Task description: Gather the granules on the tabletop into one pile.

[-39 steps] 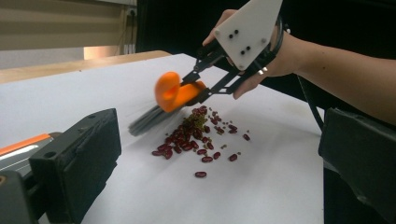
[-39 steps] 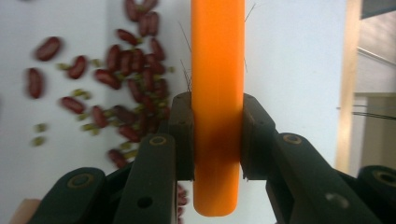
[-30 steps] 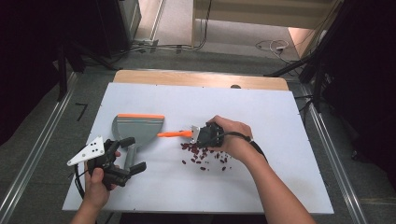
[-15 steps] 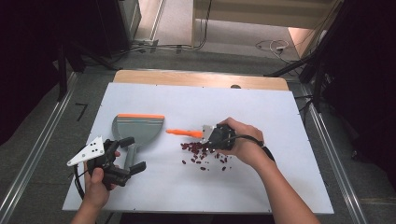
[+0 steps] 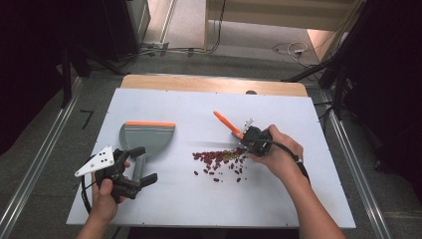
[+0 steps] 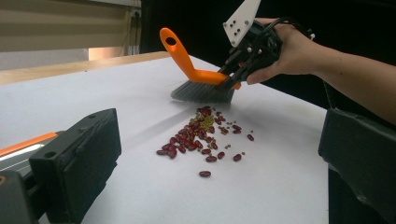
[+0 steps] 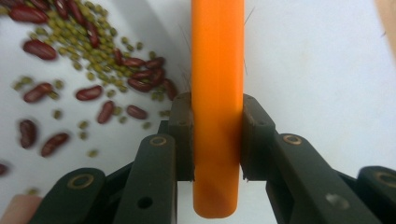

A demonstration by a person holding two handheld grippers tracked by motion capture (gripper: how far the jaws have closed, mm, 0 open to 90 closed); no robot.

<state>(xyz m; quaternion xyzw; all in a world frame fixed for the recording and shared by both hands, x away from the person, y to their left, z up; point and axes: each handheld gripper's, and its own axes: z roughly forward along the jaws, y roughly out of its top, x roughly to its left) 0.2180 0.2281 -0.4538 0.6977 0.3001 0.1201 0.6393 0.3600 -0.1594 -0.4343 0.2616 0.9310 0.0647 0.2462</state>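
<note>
Right hand-held gripper (image 7: 217,140) clamped on brush (image 6: 198,81) at beans' (image 5: 219,160) 3 o'clock edge; left hand-held gripper (image 5: 142,167) apart beside dustpan (image 5: 147,137), tabletop's (image 5: 199,199) 9 o'clock.

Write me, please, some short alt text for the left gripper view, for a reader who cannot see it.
A hand holds the right gripper, shut on an orange brush whose grey bristles rest on a white table just behind a scatter of red beans and small green ones. The left gripper's two black jaws stand apart in the foreground.
</note>
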